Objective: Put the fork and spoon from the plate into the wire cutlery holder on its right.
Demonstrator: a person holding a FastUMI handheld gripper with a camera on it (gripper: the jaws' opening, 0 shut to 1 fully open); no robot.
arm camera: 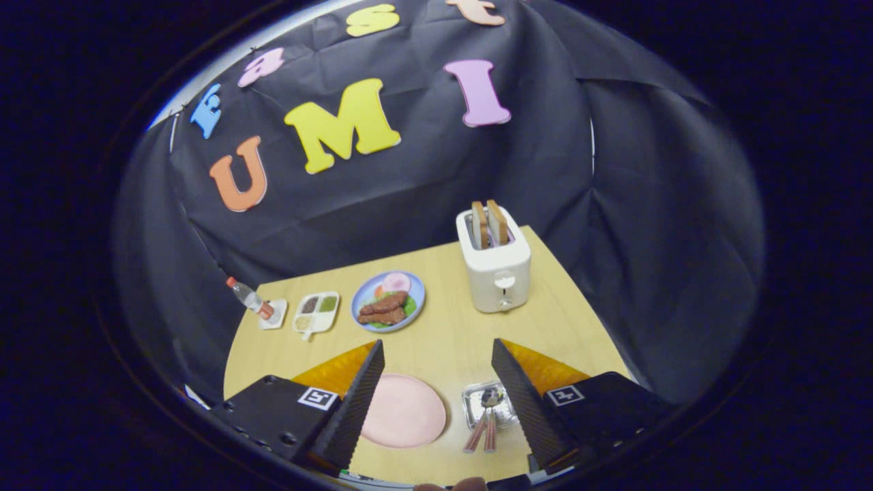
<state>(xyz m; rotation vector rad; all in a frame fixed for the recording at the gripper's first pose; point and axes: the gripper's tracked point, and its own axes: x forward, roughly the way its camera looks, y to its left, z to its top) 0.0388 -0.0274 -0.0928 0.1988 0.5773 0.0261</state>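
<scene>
Pink plate (404,412) lies bare between the spread-apart gripper (436,354) fingers; fork and spoon (485,424) stand in the wire cutlery holder (477,404).

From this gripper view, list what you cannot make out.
- Cutlery holder: its right side is hidden behind the right finger of the open gripper, which holds nothing.
- The two utensils in it: too small to tell fork from spoon.
- Pink plate: its left rim is covered by the left finger.
- Divided tray: contents too small to identify.
</scene>
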